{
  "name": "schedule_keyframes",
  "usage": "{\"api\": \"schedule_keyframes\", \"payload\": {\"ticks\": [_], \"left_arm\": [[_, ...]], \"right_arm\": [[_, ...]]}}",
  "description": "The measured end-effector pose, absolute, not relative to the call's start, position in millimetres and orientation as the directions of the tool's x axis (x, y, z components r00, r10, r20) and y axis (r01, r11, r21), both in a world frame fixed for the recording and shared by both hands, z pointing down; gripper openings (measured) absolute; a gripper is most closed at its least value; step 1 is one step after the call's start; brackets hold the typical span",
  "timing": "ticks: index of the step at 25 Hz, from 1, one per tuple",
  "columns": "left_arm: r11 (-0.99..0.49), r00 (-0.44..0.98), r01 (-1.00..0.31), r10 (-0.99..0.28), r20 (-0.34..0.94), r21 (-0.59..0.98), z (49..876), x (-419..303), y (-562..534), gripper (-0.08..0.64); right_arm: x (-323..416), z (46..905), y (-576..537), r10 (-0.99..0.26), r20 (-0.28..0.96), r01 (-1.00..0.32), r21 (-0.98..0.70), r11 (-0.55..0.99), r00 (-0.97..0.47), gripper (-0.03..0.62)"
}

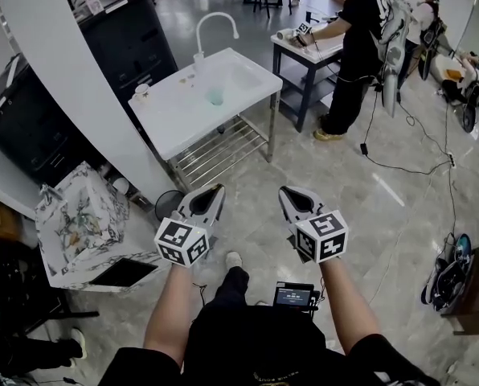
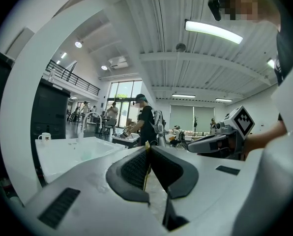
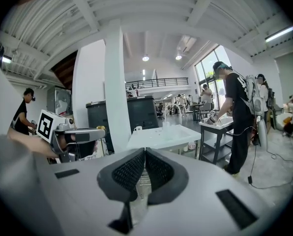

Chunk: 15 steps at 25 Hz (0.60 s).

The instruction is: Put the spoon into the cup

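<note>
Left gripper (image 1: 214,191) and right gripper (image 1: 287,192) were closed, empty, well apart from the sink table (image 1: 175,117); spoon unseen, so a blind reach could have toppled the cup (image 1: 141,92).

Left gripper (image 1: 217,188), right gripper (image 1: 284,190): white shells, black ribbed jaws, black-white marker cubes (image 1: 181,242); black clothes (image 1: 247,344).

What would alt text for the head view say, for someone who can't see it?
A person looking down holds two white two-jaw grippers, left gripper and right gripper, both shut and empty, over a grey tiled floor. Ahead stands a white sink table with a curved white faucet and a small white cup; a person in black stands nearby.
</note>
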<state>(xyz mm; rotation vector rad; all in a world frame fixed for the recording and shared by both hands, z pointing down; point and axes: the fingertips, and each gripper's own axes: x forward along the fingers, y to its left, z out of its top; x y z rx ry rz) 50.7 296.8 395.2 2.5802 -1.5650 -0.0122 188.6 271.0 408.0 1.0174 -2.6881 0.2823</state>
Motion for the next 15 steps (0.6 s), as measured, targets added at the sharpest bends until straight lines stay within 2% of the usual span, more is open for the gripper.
{"api": "schedule_keyframes", "payload": {"ticks": [15], "left_arm": [[-0.499,0.508,-0.858,-0.859,0.059,0.120,396,-6,160,0.015]], "right_arm": [[128,406,142,-0.646,0.323,-0.702,-0.088,0.707,-0.691,0.066]]}}
